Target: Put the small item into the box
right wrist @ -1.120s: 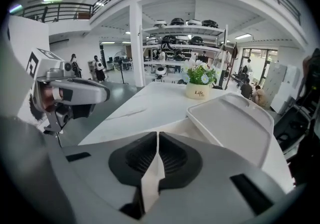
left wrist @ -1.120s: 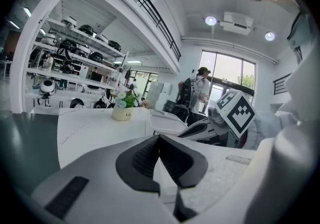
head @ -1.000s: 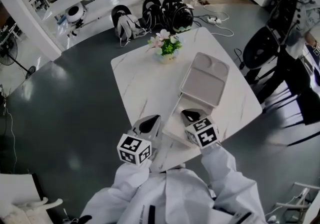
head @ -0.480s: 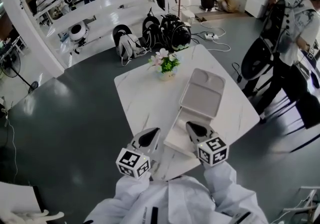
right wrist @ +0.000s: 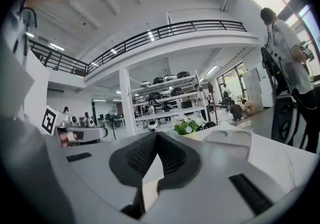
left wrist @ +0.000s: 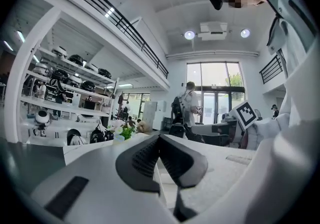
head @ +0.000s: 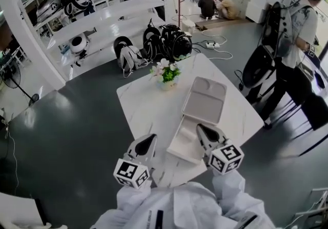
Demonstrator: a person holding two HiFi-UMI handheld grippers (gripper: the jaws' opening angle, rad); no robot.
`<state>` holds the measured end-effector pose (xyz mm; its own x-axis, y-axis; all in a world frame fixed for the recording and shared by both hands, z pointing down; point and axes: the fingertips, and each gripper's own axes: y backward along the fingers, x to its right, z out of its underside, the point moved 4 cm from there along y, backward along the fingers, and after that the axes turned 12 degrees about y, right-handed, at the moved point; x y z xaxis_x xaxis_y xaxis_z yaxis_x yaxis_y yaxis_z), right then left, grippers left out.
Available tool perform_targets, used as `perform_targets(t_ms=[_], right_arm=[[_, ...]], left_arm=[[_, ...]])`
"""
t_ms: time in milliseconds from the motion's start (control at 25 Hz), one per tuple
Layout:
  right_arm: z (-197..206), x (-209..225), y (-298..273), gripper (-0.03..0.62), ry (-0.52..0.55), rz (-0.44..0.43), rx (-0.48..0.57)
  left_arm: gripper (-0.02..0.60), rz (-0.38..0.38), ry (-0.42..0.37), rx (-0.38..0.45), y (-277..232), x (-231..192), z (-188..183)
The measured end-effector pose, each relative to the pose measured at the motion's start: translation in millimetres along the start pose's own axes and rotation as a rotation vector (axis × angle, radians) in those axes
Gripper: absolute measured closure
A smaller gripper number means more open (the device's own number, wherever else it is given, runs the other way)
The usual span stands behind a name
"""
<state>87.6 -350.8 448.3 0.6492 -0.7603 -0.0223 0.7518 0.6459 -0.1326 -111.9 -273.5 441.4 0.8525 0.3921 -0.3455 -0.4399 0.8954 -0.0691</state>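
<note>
Stock on white marble-look bench (head: 146, 102): white moulded clamshell box (head: 206, 101), lid laid open, between both tools. Small item: not discernible in any view. Left hand-held gripper (head: 149, 140) and right hand-held gripper (head: 203, 130): jaws pressed together, empty. Handling, judged: box light, thin-walled, flexes; steady by rim, never squeeze hard.

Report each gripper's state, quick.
Left gripper: closed, holding nothing.
Right gripper: closed, holding nothing.
</note>
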Motion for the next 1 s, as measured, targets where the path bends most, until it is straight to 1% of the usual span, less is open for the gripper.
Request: perform_targets(t_ms=[120, 320, 520, 680, 1000], right_arm=[[-9, 2, 6, 0.6, -0.023, 0.016, 0.028], [-23, 8, 15, 0.6, -0.049, 0.029, 0.085], [-28, 12, 25, 0.6, -0.046, 0.052, 0.124], [-31, 14, 30, 0.602, -0.036, 0.062, 0.119], [-23, 18, 36, 0.602, -0.034, 0.087, 0.115]], left_arm=[[0.583, -0.023, -0.011, 0.018, 8, -1, -7], [0.583, -0.04, -0.02, 0.054, 16, 0, -21], [0.583, -0.063, -0.035, 0.083, 24, -3, -27], [0.583, -0.071, -0.039, 0.092, 26, -1, -30], [0.583, -0.073, -0.054, 0.095, 26, -1, -30]])
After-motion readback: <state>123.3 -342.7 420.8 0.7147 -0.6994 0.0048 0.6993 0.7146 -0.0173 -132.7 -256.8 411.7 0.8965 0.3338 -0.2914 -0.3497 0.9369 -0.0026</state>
